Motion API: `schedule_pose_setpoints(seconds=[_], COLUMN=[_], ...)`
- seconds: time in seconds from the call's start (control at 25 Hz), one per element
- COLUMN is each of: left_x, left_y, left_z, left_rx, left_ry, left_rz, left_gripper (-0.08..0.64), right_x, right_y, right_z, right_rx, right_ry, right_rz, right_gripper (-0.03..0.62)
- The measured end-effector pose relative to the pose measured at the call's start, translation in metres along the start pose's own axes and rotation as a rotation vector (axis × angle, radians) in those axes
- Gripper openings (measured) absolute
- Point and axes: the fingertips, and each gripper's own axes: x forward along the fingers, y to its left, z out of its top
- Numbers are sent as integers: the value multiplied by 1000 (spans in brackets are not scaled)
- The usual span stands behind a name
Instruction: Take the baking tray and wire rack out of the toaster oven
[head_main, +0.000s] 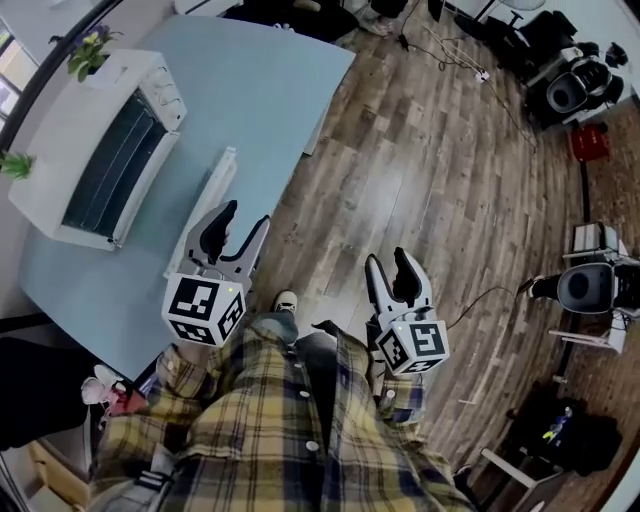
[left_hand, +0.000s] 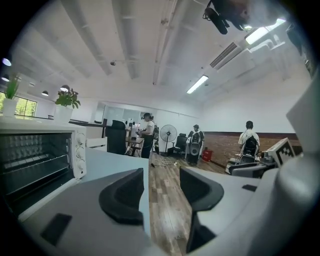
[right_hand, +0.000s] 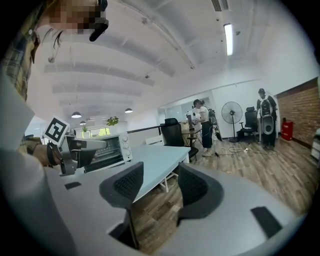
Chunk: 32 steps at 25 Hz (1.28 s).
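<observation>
**Three cameras, one shared table**

Your head camera looks steeply down from above onto the left gripper (head_main: 246, 216) and the right gripper (head_main: 388, 260). The toaster oven (head_main: 100, 150) lies ahead and left of them. Each gripper camera sits close behind its own jaws and looks almost level along them. All three views share the oven and the table (head_main: 260, 90). Each gripper view also catches the other gripper at its edge.

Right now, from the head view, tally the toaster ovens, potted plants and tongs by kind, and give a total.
Toaster oven: 1
Potted plants, one by the oven's far end and one at the picture's left edge: 2
Left tongs and right tongs, both open and empty: 2
Total: 5
</observation>
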Motion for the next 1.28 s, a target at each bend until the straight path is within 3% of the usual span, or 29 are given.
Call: schedule_pose_setpoints(seconds=[0.24, 0.44, 0.8, 1.28], left_x=[-1, -14, -47, -97], left_y=[36, 75, 148, 209], left_z=[-1, 1, 3, 10], left_rx=[-40, -89, -177, -307], left_ry=[-6, -33, -102, -200], left_rz=[79, 194, 520, 1018], left_gripper=[216, 216, 216, 213], right_x=[54, 105, 215, 343], right_y=[13, 38, 98, 218], right_z=[12, 24, 44, 64], right_rx=[-23, -67, -157, -264], right_ry=[25, 47, 88, 168], right_rz=[81, 198, 520, 1048], right_gripper=[199, 199, 199, 199])
